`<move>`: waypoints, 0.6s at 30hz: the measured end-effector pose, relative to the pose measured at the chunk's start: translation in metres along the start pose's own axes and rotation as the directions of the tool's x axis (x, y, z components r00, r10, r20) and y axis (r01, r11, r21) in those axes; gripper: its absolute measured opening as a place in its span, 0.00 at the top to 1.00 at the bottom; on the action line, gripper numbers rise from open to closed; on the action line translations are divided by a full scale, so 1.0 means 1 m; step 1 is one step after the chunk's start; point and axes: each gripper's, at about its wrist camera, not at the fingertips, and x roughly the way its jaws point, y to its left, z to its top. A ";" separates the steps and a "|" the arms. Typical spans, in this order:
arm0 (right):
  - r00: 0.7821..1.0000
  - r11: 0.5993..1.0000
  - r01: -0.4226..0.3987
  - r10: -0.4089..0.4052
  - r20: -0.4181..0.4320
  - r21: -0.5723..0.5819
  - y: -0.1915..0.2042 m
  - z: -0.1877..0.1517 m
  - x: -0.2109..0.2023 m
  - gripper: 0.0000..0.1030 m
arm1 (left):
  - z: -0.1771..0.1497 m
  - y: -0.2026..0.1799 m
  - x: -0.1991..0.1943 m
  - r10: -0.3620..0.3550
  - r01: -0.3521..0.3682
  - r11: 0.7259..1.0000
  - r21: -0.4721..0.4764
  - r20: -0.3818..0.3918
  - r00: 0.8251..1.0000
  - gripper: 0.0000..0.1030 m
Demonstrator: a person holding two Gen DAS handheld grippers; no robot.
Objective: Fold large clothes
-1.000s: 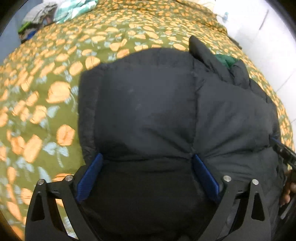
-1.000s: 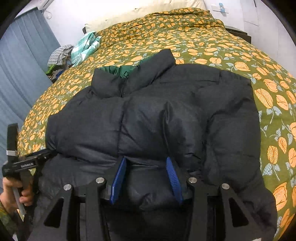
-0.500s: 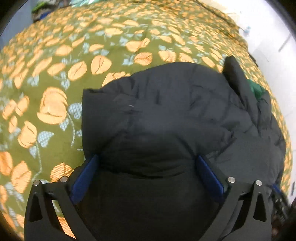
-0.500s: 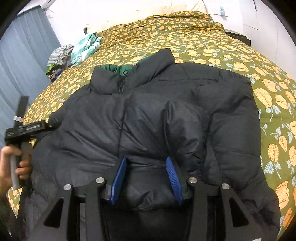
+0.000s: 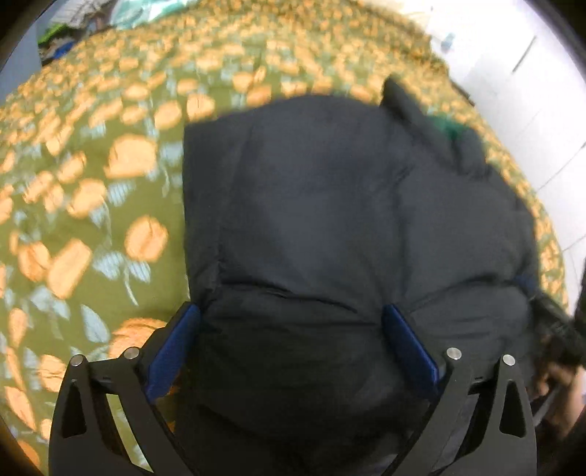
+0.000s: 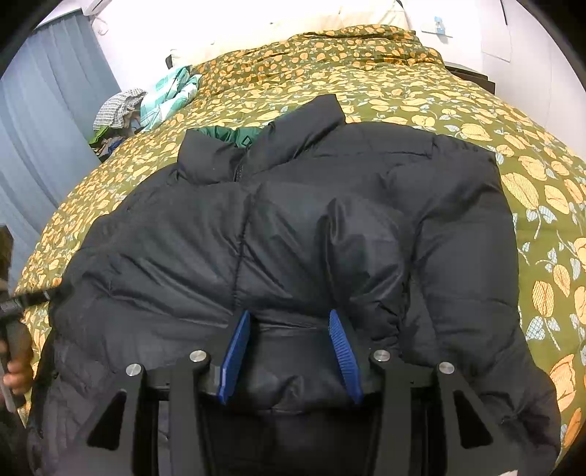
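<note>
1. At the bottom of the left wrist view, my left tool stands spread as wide as it goes, its blue pads far apart with a broad hump of the black puffer jacket lying between them. Whether the pads press on the cloth I cannot tell; this view is blurred.
2. At the bottom centre of the right wrist view, my right tool is partly closed, and its blue pads pinch a bunched fold of the jacket between them.
3. The jacket lies spread across the bed, filling the middle of both views. In the right wrist view its collar stands up toward the upper centre of the frame, with green lining showing at the neck just left of it.
4. A puffed sleeve lies folded over the jacket's front, just above and right of my right tool.
5. The bedspread, olive with orange flowers, shows around the jacket on the left, top and right of the frame.
6. At the left edge of the right wrist view, my left hand grips the handle of the other tool, beside the jacket's left edge.
7. In the upper left of that view a pile of clothes sits at the bed's far edge, next to a blue curtain.
8. A white wall runs behind the bed at the top.
</note>
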 end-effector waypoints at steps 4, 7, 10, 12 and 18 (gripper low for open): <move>1.000 1.000 0.009 -0.009 -0.011 -0.007 0.002 0.001 0.000 0.55 | -0.001 0.014 0.013 -0.057 0.056 0.995 -0.087 -0.018 0.998 0.00; 0.999 1.000 0.019 -0.019 -0.034 -0.015 0.004 0.005 -0.005 0.55 | -0.006 0.010 -0.015 -0.039 0.040 0.997 -0.067 0.010 0.999 0.05; 0.999 1.000 0.020 -0.020 -0.044 -0.005 0.007 0.007 -0.026 0.55 | -0.027 0.008 -0.051 -0.034 0.035 0.999 -0.021 0.036 0.999 0.05; 0.999 1.000 -0.003 0.003 -0.035 -0.022 0.011 -0.001 -0.049 0.55 | -0.041 0.007 -0.066 -0.026 0.026 1.000 0.009 0.032 0.999 0.05; 0.994 0.992 -0.025 0.011 -0.110 -0.126 0.028 -0.068 -0.106 0.55 | -0.116 -0.022 -0.092 -0.035 0.036 0.993 0.115 -0.017 0.999 0.05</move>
